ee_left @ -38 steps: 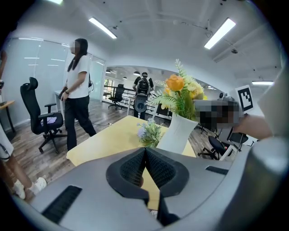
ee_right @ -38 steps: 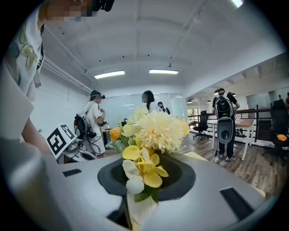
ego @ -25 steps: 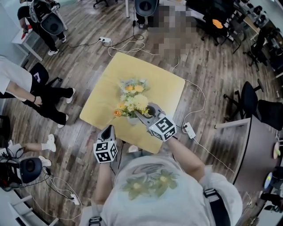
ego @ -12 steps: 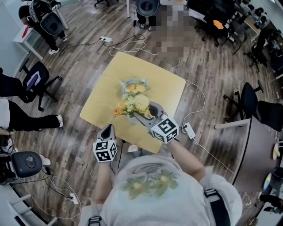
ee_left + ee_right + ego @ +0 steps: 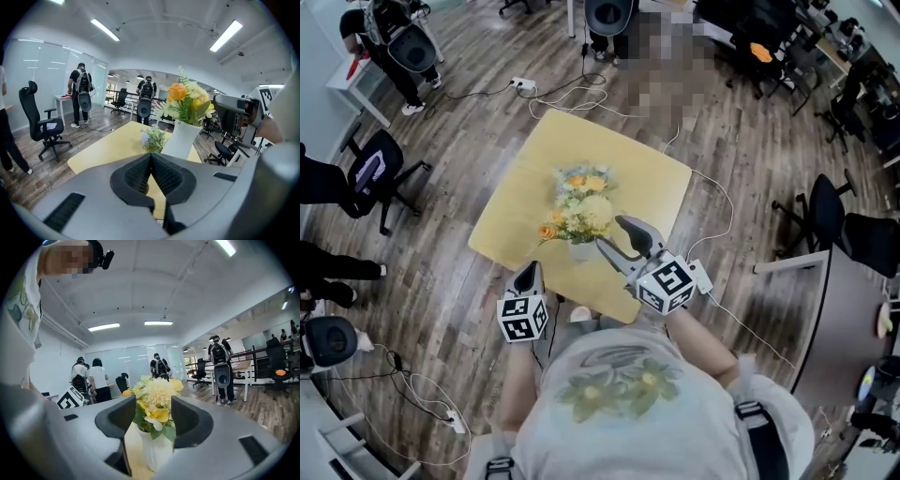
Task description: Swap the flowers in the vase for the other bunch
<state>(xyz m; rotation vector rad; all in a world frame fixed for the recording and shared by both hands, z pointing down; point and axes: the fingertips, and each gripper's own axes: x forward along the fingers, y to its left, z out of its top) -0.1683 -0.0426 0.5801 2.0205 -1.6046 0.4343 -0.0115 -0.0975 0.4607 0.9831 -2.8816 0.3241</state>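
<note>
The right gripper's (image 5: 612, 234) jaws have just been opening and stand wide apart on nothing, just short of the white vase (image 5: 580, 249) of yellow flowers (image 5: 584, 219). The vase stands by the table's (image 5: 661, 183) near edge. The left gripper's (image 5: 530, 273) jaws are pressed together, empty. The other bunch (image 5: 581, 180) lies behind the vase.

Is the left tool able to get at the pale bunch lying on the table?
Probably yes: only bare table lies between the left tool and the pale bunch, which shows left of the vase. The tool's jaws are shut.
</note>
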